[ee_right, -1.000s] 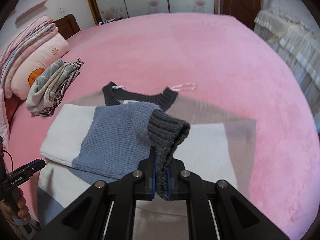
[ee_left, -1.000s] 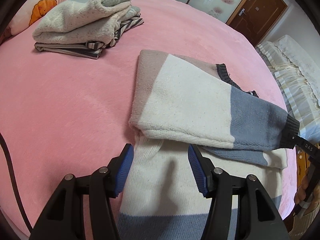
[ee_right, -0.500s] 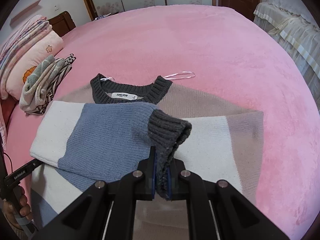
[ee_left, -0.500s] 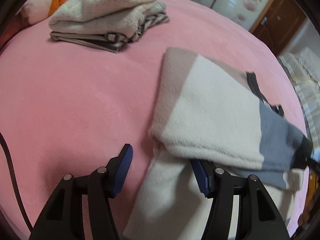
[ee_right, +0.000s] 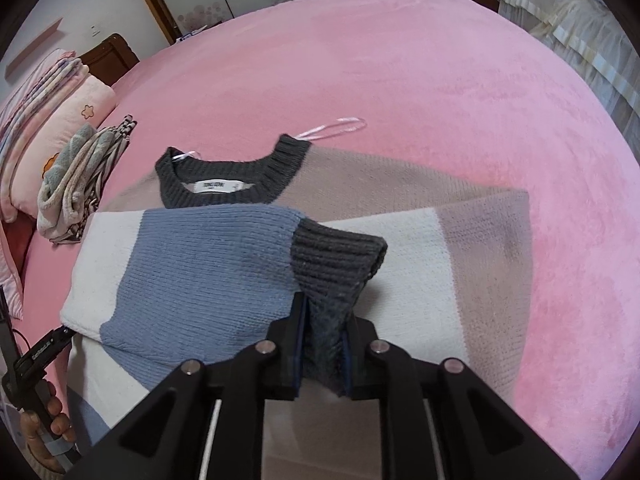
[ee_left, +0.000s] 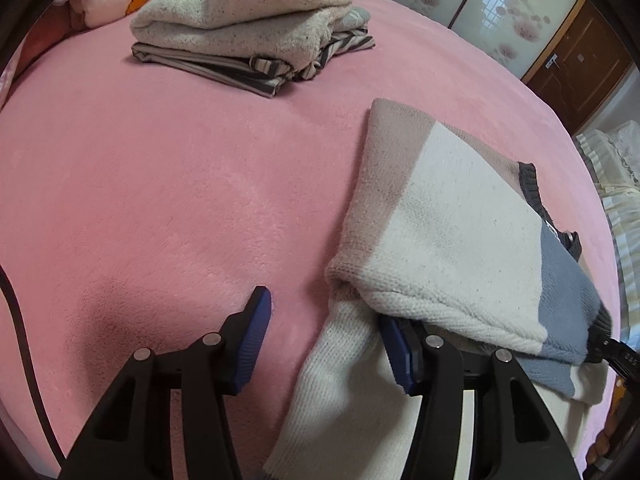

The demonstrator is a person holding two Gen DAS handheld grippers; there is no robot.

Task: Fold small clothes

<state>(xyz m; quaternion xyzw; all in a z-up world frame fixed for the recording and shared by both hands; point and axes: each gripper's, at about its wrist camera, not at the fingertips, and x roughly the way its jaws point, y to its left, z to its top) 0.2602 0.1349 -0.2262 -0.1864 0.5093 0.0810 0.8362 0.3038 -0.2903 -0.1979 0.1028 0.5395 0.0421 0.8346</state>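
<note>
A colour-block knit sweater point(ee_left: 448, 220) point(ee_right: 440, 248) lies on the pink bed cover point(ee_left: 160, 180), dark collar point(ee_right: 232, 164) at the far side. Its blue and white sleeve point(ee_right: 200, 272) is folded across the body. My right gripper point(ee_right: 323, 312) has the sleeve's dark grey cuff point(ee_right: 336, 256) between its pads; the jaws are opening, and the cuff still fills the gap. My left gripper point(ee_left: 322, 308) is open and easing closed, straddling the sweater's white side edge. One finger is over bare cover, the other is tucked under the folded sleeve.
A stack of folded clothes point(ee_left: 248, 28) point(ee_right: 80, 176) sits at the far left beside a pink pillow point(ee_right: 80, 108). A pink ribbon loop point(ee_right: 336, 126) lies by the collar. A person's hand point(ee_right: 44, 436) grips the left tool. A cream-covered bed point(ee_right: 580, 32) stands to the right.
My left gripper slid left off the sweater's body to its side edge and dropped lower. The right gripper came down with the cuff, and its pads now stand wider apart.
</note>
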